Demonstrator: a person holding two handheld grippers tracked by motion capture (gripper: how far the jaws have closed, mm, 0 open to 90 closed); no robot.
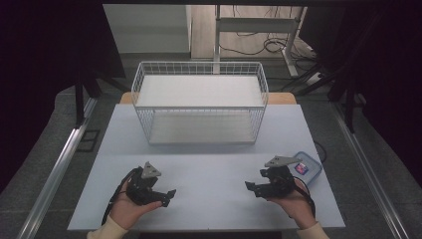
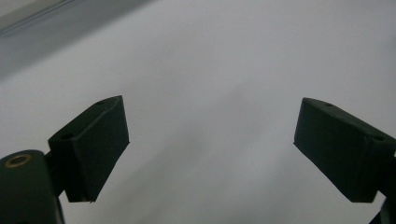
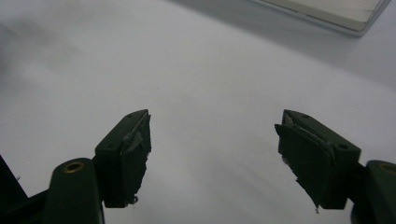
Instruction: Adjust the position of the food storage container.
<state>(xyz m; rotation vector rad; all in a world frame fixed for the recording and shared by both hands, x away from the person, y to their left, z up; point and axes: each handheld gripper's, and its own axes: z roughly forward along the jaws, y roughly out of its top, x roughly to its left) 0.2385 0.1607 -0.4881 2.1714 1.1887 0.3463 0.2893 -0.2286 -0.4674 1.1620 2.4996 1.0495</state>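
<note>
On table [image 1: 199, 169], empty wire basket [image 1: 199, 102]

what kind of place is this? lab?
Probably a lab data-collection station: a pale grey tabletop holding a white wire basket, black curtains on both sides, and loose cables on the floor by a desk frame behind.

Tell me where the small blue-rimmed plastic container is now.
In the high view, the small blue-rimmed plastic container sits near the table's right edge, just behind the right gripper.
</note>
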